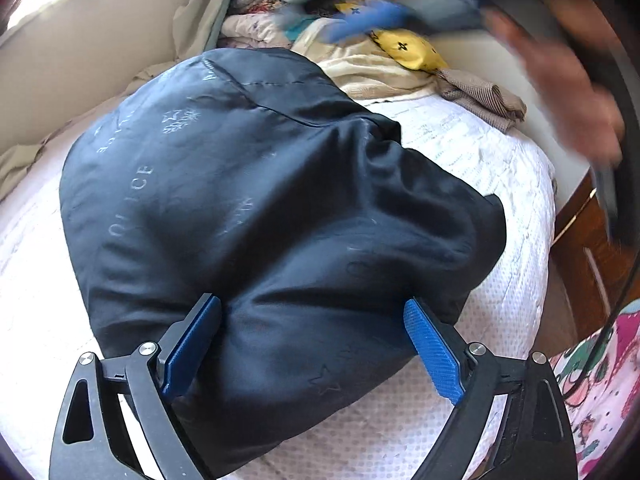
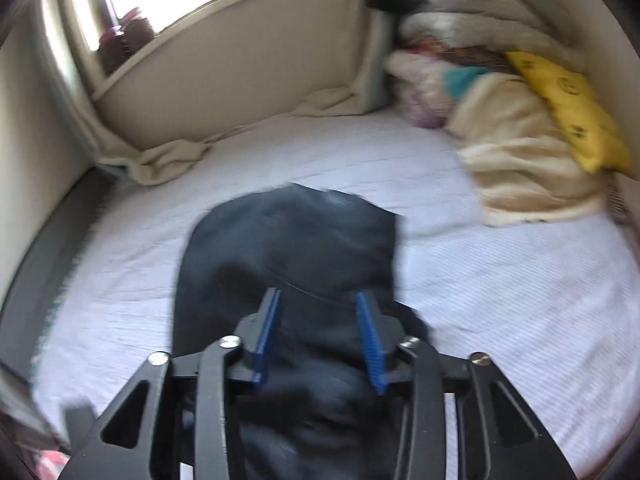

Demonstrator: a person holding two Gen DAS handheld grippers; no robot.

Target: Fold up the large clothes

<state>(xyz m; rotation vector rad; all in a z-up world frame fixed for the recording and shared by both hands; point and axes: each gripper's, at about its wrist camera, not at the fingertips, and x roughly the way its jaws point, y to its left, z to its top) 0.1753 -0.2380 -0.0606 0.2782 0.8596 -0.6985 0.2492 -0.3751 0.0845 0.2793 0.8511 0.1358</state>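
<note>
A large dark navy garment [image 1: 256, 208] with pale printed letters lies bunched on the white quilted bed [image 1: 500, 160]. My left gripper [image 1: 312, 312] is open, its blue pads [image 1: 432, 352] either side of the garment's near edge. In the right wrist view, which is blurred, my right gripper [image 2: 318, 300] is open over the same garment [image 2: 296, 240], with cloth lying between its blue pads [image 2: 370, 340]. The right gripper also shows as a blue blur high in the left wrist view [image 1: 384, 20], held by a hand [image 1: 560, 80].
A pile of bedding and clothes with a yellow pillow [image 2: 568, 108] sits at the bed's far right corner. A cream blanket [image 2: 520, 160] lies beside it. A beige wall [image 2: 240, 72] and a window ledge border the far side. A wooden cabinet [image 1: 588, 248] stands right of the bed.
</note>
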